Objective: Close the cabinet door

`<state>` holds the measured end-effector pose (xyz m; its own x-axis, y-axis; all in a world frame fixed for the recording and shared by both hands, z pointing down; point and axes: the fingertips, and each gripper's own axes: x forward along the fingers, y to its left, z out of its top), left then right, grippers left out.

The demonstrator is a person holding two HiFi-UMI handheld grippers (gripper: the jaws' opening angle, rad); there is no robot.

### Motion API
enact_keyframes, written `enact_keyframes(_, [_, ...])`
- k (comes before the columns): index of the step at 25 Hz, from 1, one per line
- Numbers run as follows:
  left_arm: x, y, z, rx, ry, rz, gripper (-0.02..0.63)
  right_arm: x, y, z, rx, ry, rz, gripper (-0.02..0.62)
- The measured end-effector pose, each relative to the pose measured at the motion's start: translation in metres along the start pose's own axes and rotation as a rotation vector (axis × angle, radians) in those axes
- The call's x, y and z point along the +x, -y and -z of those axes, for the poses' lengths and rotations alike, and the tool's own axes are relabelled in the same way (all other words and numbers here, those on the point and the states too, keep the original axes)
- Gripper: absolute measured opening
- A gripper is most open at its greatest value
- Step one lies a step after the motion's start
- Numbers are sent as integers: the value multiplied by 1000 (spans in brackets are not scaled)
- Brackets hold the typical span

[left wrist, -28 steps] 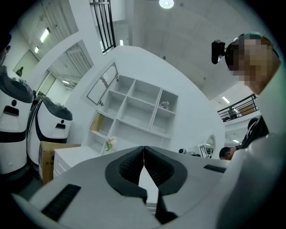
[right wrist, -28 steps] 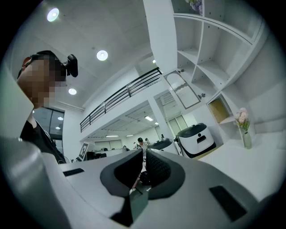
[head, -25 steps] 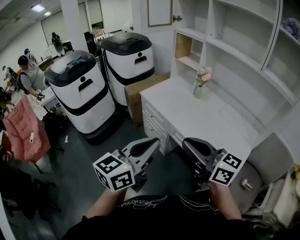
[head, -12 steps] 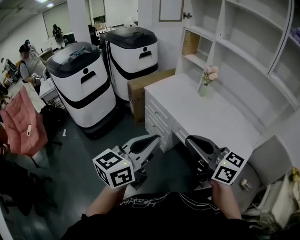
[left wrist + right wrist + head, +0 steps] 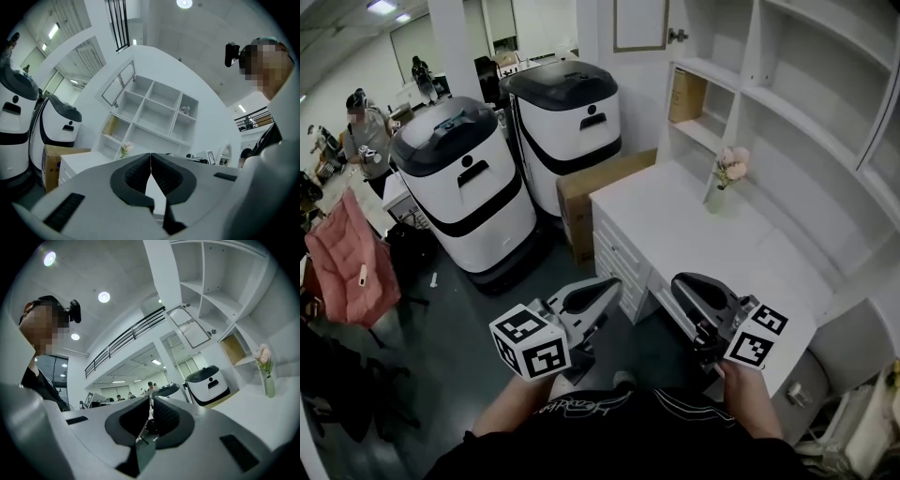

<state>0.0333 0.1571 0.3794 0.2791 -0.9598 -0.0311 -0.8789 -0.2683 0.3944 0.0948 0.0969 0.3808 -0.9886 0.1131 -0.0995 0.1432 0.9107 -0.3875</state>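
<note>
The cabinet door point(image 5: 639, 25), white-framed with a glass panel, stands swung open at the top of the white shelf unit point(image 5: 787, 84); its knob point(image 5: 678, 36) faces right. It also shows in the left gripper view as the cabinet door point(image 5: 118, 84) and in the right gripper view as the cabinet door point(image 5: 190, 327). Both grippers are held low and level in front of the white desk point(image 5: 703, 244), far below the door. My left gripper point(image 5: 605, 286) is shut and empty, its tips touching point(image 5: 150, 154). My right gripper point(image 5: 684, 284) is shut too, with nothing between the pads point(image 5: 151, 398).
Two white-and-black machines point(image 5: 469, 178) point(image 5: 567, 112) stand left of the desk, with a cardboard box point(image 5: 600, 187) against it. A vase of pink flowers point(image 5: 727, 173) sits on the desk. A red-draped chair point(image 5: 347, 262) and people point(image 5: 367, 131) are at far left.
Both grippers have moved forward toward the desk, and the desk and shelves now sit closer in the head view. The jaws have stayed shut.
</note>
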Motion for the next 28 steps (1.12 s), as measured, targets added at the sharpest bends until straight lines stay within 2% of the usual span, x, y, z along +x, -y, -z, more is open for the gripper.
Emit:
enact_keyframes(8, [87, -82, -25, -6, -9, -22, 21, 58, 101, -32, 14, -17, -63, 54])
enact_keyframes(15, [127, -121, -50, 8, 3, -36, 21, 85, 150, -50, 10, -23, -105, 54])
enact_keyframes(20, [139, -160, -79, 25, 31, -49, 23, 104, 180, -63, 17, 1, -96, 54])
enact_keyframes(28, [178, -230, -156, 111, 72, 17, 26, 154, 230, -107, -26, 65, -39, 54])
